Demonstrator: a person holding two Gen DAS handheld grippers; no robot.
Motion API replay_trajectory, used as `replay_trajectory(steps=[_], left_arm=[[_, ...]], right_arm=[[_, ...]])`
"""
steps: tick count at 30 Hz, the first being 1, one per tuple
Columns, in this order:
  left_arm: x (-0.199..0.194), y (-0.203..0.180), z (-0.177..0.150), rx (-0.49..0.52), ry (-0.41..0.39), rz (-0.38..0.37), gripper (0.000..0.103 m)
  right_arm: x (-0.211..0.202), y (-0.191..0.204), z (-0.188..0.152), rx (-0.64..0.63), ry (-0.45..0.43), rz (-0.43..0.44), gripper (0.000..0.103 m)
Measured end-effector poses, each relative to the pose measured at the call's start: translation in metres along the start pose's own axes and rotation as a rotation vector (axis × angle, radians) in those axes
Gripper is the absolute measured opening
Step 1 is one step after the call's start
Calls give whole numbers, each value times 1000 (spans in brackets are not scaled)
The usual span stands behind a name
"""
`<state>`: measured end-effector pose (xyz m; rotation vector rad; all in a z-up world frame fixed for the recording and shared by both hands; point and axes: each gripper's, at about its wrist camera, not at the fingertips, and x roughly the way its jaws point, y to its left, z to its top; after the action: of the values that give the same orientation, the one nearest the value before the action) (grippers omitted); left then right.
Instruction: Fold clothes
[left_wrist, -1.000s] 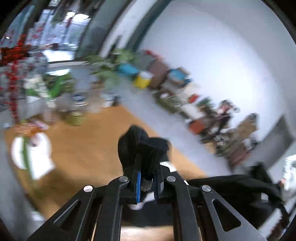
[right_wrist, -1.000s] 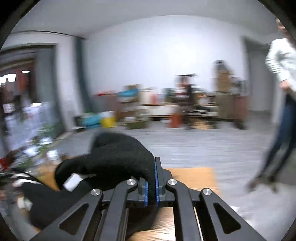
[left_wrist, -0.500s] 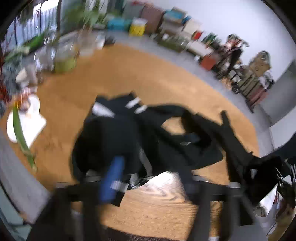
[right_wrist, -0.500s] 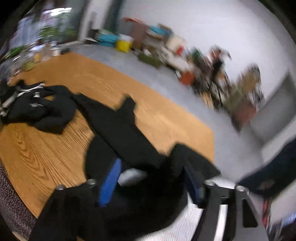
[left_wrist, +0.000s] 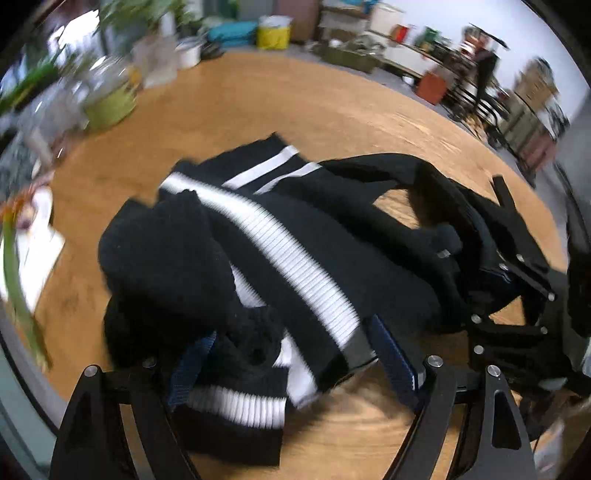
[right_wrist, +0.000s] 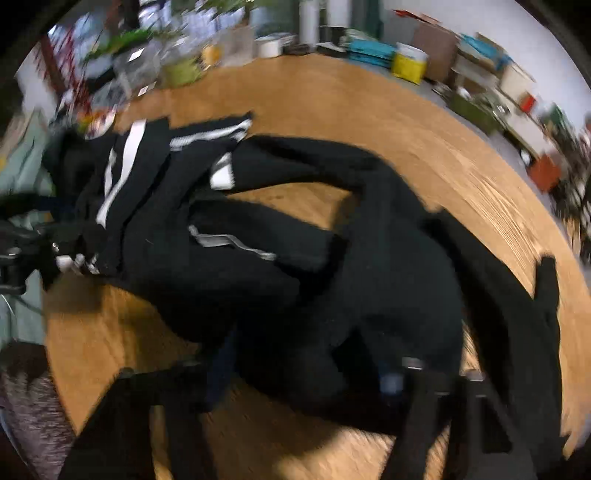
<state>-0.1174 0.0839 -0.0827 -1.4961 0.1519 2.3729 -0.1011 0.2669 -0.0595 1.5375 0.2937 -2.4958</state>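
- Lying crumpled on table (left_wrist: 332, 110): black sweater (left_wrist: 295, 236), white stripes.
- Left gripper (left_wrist: 291, 358): jaws wide apart, straddling sweater, gripping nothing.
- Right gripper (right_wrist: 306, 373): blurred, jaws spread, empty.

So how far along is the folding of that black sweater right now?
Barely started. The black sweater with white stripes lies crumpled on the wooden table, sleeves sprawled, with no neat fold visible. Both the left gripper and right gripper are open over the heap, gripping nothing. Spreading it flat and every fold are left to do.
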Motion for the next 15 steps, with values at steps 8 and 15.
replay_trajectory(steps=[8,15], left_arm=[[-85,28,133,-73,-310,-73,11],[-131,112,145,-396,-431,-39,100]], right_arm=[[-51,-3,131,-25,-269,-19,24],[-133,-20,233,124,-484,-112,101]])
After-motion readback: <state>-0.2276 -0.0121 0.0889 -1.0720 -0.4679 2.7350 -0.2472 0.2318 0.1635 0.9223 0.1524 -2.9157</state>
